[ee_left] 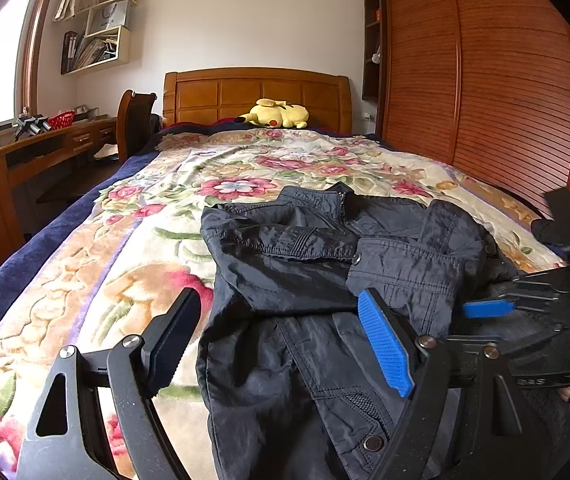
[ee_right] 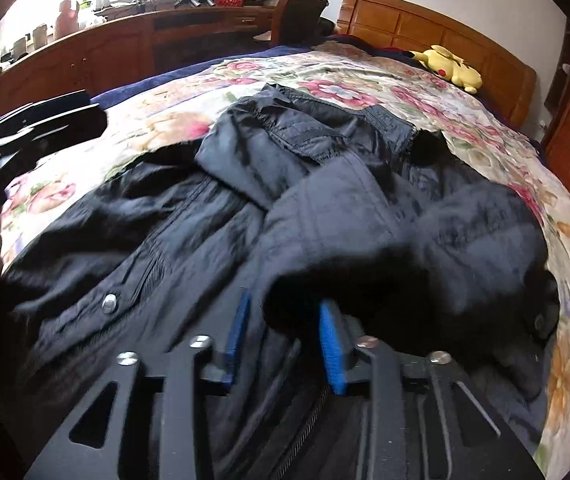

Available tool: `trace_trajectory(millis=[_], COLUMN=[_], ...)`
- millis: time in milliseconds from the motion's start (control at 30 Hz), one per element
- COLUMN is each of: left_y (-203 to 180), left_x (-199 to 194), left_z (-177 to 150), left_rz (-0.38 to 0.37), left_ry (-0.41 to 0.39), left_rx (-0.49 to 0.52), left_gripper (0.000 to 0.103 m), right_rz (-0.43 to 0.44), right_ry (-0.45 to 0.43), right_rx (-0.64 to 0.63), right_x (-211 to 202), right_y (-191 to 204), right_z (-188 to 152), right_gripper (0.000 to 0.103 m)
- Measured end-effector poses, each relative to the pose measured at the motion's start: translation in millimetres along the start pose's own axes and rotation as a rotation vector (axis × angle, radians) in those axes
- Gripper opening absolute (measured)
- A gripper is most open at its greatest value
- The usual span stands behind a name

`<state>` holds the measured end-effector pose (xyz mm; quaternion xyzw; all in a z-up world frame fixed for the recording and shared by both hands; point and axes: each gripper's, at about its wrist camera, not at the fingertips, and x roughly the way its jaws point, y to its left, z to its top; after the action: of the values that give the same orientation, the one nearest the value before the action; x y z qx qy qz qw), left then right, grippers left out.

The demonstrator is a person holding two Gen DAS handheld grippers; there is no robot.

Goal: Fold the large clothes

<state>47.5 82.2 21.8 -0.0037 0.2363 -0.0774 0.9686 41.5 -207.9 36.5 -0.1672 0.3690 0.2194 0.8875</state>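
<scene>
A dark navy jacket [ee_left: 317, 280] lies on the floral bedspread [ee_left: 133, 248], both sleeves folded across its chest, collar toward the headboard. My left gripper [ee_left: 281, 332] is open and empty, hovering over the jacket's lower left part. My right gripper [ee_right: 285, 332] sits low on the jacket [ee_right: 245, 208], its blue pads [ee_right: 331, 344] partly closed around a fold of the right sleeve; the view is blurred. The right gripper also shows at the right edge of the left wrist view [ee_left: 525, 304].
A yellow plush toy [ee_left: 277, 114] lies by the wooden headboard [ee_left: 257, 92]. A wooden desk [ee_left: 25, 160] and chair [ee_left: 133, 120] stand left of the bed. A slatted wooden wardrobe [ee_left: 485, 80] runs along the right side.
</scene>
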Motion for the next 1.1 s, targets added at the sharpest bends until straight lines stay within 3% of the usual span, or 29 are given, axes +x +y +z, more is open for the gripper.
trace_trajectory(millis=[267, 600, 967, 1100], left_y=[-8, -29, -101, -124], left_x=[-2, -6, 26, 40], left_z=[-1, 7, 13, 12], left_rz=[0.005, -0.025, -0.114, -0.123], left_ry=[-0.006, -0.021, 0.032, 0.055], left_rx=[0.028, 0.031, 0.13, 0.179], left_gripper=[0.082, 0.082, 0.082, 0.082], right_rz=[-0.109, -0.237, -0.212, -0.214], right_ry=[-0.061, -0.028, 0.012, -0.01], right_rx=[0.059, 0.192, 0.281, 0.287], right_x=[-29, -24, -1, 3], right_y=[-26, -71, -81, -78], right_z=[-28, -57, -70, -70], right_gripper=[0.052, 0.052, 0.052, 0.052])
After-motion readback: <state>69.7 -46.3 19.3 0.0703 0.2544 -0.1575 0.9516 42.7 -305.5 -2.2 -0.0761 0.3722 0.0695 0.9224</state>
